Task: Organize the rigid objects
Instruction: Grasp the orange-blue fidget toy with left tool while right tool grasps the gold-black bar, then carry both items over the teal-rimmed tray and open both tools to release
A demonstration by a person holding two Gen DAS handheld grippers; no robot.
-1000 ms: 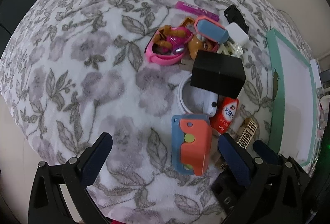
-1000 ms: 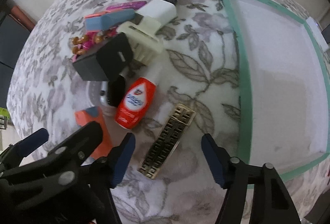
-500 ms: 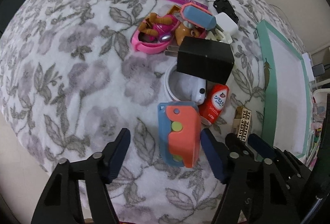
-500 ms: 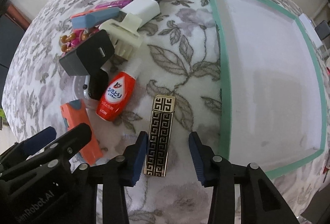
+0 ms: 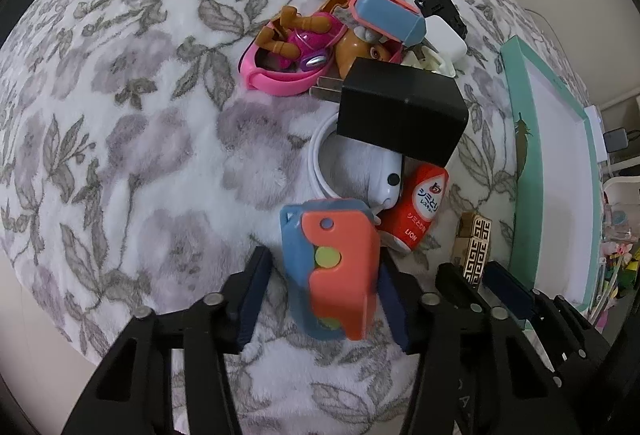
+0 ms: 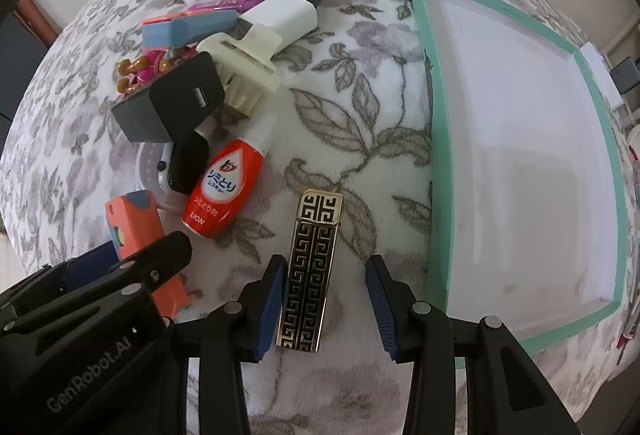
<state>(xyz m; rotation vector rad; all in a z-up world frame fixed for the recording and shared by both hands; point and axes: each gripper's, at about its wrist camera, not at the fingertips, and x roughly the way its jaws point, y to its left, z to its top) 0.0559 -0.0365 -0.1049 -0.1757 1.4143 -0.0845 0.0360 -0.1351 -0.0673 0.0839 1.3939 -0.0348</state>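
Note:
On the floral blanket lies an orange-and-blue toy block (image 5: 332, 267) between the fingers of my left gripper (image 5: 323, 255), which points down and whose jaws are closing. The right pad is against the block; a narrow gap shows at the left pad. A gold-and-black patterned bar (image 6: 316, 267) lies between the fingers of my right gripper (image 6: 325, 259). Its left pad touches the bar, while the right pad stands apart from it. That bar (image 5: 476, 247) and the right gripper (image 5: 480, 283) also show in the left wrist view. A teal-rimmed white tray (image 6: 436, 155) lies to the right.
A heap sits beyond the grippers: a red bottle (image 6: 224, 191), a black charger (image 5: 400, 111), a white ring (image 5: 316, 163), a pink toy (image 5: 288, 51), a blue-and-pink case (image 5: 388, 15) and a white plug (image 6: 284, 15). The left gripper (image 6: 120, 267) crowds the right wrist view's lower left.
My left gripper came down over the orange-and-blue block and its jaws narrowed around it. The right gripper's jaws narrowed around the patterned bar, then held still.

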